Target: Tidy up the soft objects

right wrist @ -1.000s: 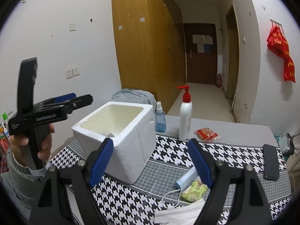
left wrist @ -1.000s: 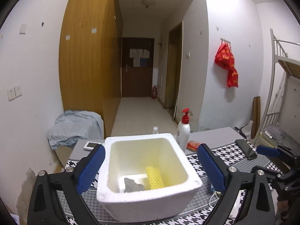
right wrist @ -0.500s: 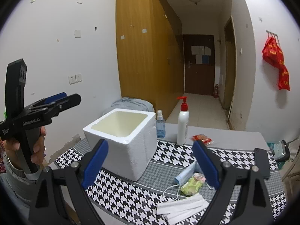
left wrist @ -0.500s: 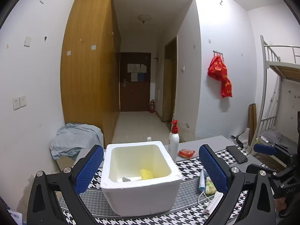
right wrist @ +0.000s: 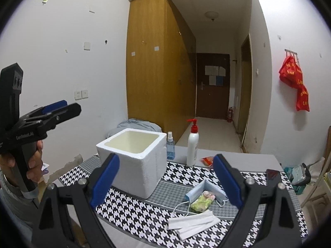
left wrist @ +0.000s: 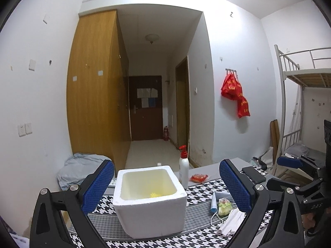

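Holding both grippers empty and spread wide, we eye the face mask [right wrist: 203, 192] at 5 o'clock of the foam box [right wrist: 132, 161]: light, limp, best pinched mid-fold.

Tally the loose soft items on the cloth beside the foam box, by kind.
Blue face mask: 1
Green crumpled packet: 1
Folded white tissue: 1 bundle
Total: 3, all right of the foam box.
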`<state>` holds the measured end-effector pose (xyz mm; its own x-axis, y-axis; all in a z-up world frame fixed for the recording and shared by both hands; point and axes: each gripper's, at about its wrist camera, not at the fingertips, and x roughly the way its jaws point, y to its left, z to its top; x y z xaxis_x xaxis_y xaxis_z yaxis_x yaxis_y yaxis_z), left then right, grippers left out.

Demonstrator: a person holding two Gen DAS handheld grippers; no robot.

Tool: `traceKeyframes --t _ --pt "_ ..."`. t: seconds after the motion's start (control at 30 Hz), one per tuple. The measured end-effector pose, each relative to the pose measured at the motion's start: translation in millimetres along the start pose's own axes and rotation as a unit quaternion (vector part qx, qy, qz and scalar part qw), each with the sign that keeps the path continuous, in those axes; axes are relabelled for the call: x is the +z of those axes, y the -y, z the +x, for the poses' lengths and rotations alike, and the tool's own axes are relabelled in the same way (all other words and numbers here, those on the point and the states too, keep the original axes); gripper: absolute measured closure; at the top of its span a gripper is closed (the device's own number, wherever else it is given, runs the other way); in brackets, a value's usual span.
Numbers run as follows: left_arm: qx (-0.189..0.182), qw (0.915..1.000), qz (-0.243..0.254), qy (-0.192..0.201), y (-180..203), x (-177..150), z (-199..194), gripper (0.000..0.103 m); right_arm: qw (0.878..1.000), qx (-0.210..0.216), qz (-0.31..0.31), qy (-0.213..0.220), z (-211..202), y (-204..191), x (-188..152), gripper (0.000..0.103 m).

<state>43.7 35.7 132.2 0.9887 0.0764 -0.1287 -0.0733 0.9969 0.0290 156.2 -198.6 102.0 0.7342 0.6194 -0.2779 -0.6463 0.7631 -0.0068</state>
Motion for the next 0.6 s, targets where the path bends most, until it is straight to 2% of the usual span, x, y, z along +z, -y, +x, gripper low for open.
traceKeyframes --t 0.3,0.5,0.6 --pt "0.008 0.9999 -0.004 0.005 3.4 -21.4 -8.6 0.001 1.0 -0.007 0.001 0.013 -10.9 -2.9 -16.4 0.009" --pt "0.0 0.9999 -0.006 0.011 6.0 -44.4 -8.3 0.001 1.0 -0.023 -0.007 0.019 -14.1 -5.2 -32.4 0.009" --pt "-0.005 1.0 0.001 0.003 8.4 -57.4 -5.1 0.001 1.0 -0.009 0.005 0.015 -15.4 -0.3 -42.6 0.009"
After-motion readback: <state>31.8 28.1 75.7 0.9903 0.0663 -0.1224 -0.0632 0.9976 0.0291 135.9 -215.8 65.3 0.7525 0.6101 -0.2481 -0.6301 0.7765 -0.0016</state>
